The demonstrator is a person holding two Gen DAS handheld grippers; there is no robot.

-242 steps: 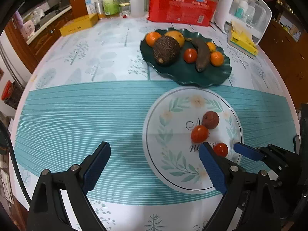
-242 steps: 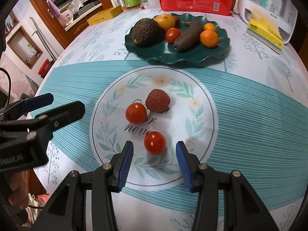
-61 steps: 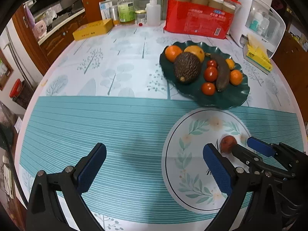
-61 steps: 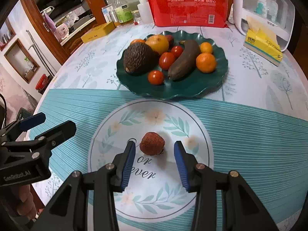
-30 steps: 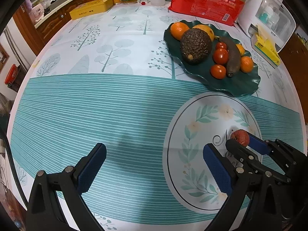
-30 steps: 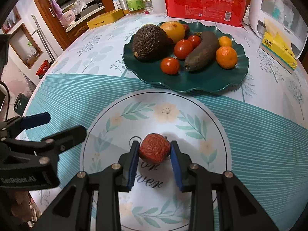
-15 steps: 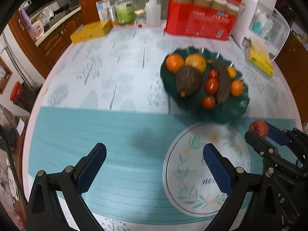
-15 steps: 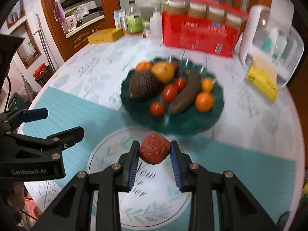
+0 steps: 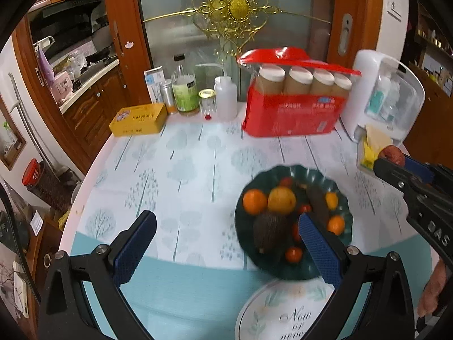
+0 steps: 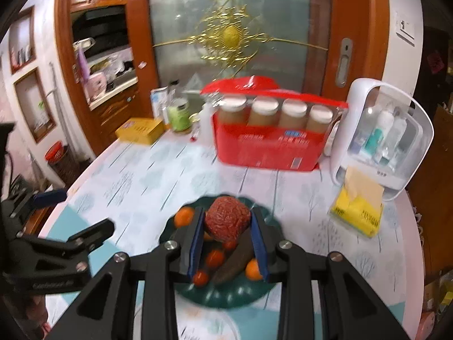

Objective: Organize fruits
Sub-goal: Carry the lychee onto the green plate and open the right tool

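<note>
Lychee [image 10: 228, 218] x1 clamped in right gripper [image 10: 228, 243] jaws; left gripper [image 9: 223, 243] jaws wide, empty.

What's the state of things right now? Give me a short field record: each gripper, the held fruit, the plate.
right gripper: shut on the lychee, held in the air over the table
left gripper: open, nothing between the pads
green plate: holds oranges, small tomatoes, an avocado and a dark banana
white round mat: only partly in view, no fruit on the visible part
</note>
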